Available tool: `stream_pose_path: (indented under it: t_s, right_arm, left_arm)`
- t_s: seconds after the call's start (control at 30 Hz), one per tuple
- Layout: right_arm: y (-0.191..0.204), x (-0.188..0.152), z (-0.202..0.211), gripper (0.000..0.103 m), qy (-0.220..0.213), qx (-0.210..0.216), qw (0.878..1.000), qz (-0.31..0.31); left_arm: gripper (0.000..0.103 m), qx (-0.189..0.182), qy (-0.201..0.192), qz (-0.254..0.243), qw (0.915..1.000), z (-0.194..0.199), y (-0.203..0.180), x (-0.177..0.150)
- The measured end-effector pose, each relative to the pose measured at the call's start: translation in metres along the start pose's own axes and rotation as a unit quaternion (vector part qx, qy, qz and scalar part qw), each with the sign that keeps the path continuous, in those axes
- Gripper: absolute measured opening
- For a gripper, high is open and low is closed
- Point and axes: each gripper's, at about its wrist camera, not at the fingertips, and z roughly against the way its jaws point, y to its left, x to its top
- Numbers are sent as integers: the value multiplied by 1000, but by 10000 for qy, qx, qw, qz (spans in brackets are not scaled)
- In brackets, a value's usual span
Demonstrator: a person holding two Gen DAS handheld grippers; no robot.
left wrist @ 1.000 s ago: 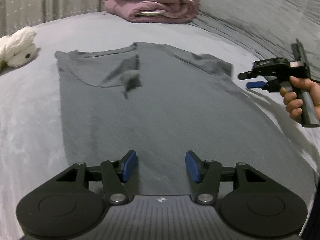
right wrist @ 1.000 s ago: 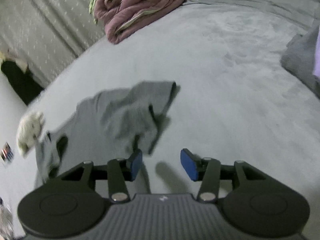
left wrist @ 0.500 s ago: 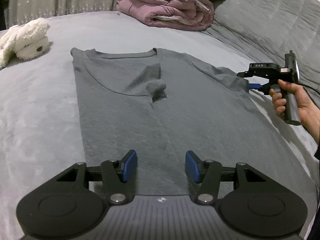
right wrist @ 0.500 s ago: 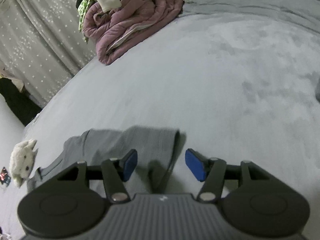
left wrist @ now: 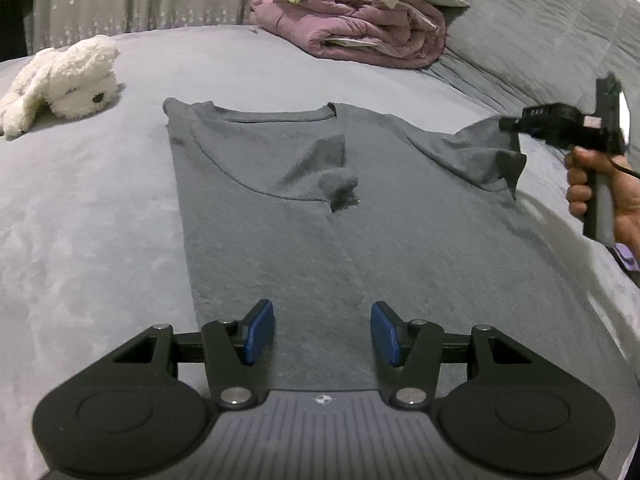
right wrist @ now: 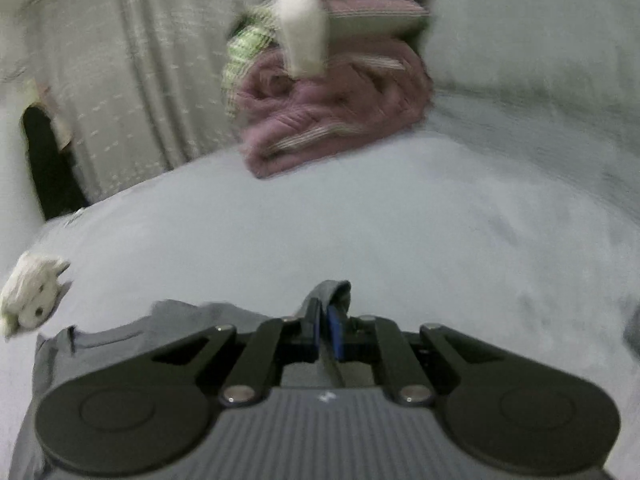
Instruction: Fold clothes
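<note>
A grey T-shirt (left wrist: pixel 304 216) is lying flat on the bed (left wrist: pixel 88 216), one sleeve already folded inward. The right tool (right wrist: pixel 327 330), having just closed, is gripping the other sleeve (left wrist: pixel 490 160), lifting it. The left tool (left wrist: pixel 322 332) is hovering released above the hem. Most folds are remaining.

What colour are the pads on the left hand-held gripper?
Blue pads on black fingers, clearest in the left wrist view.

T-shirt (left wrist: pixel 288 240): matt grey knit cloth. Bedcover (left wrist: pixel 88 240): soft velvety fabric. Toy (left wrist: pixel 60 80): fluffy white plush.
</note>
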Motion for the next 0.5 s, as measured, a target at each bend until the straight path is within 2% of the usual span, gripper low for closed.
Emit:
stream_pose_path:
  t_s: [0.17,0.3,0.5]
  right_arm:
    - [66,11,9,6,41,12,9966,827]
    - [118,13,5,6,277,78,9938,1074]
    - [202,-5,-11,5,581,93,9852,1612]
  left_arm:
    - [53,28,-76,65,9999,5,5,3]
    - [53,79,-107,273,9995,9,15,8]
    - [53,218,-85,783,9967,17,42,16]
